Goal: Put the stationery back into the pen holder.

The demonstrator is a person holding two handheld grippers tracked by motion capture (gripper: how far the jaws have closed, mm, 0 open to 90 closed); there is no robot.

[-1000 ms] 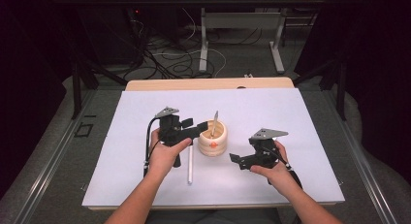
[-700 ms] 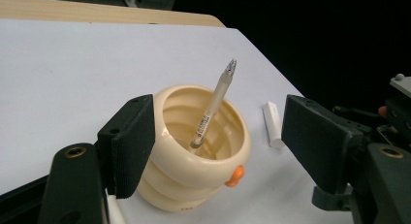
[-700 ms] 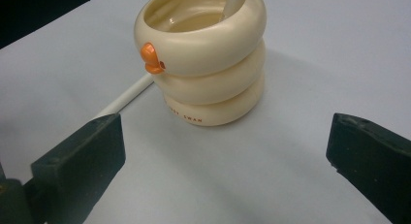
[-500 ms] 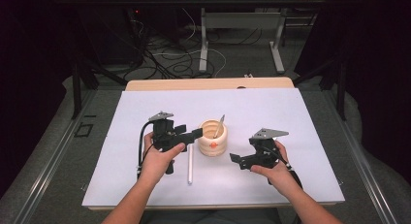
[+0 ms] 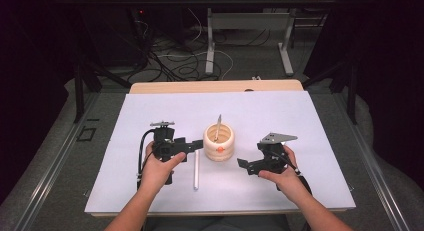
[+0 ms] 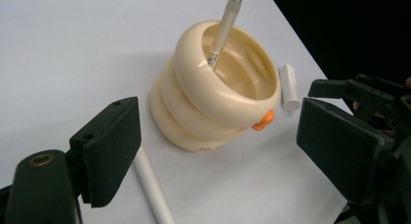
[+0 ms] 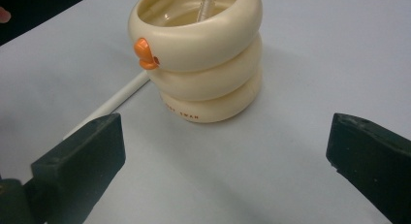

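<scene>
Fingers (image 6: 111,151) spread, white pen (image 6: 152,190) partly hidden, holder (image 6: 213,88) base obscured

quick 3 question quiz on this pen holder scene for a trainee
1. True or false: the left gripper is shut on the white pen.
2. What stands inside the cream holder? A) scissors B) a pen C) nothing
3. Fill in: the white pen lies flat on the ____.

Key: 1 false, its jaws are open; 2 B, a grey pen leans inside it; 3 white table.
</scene>
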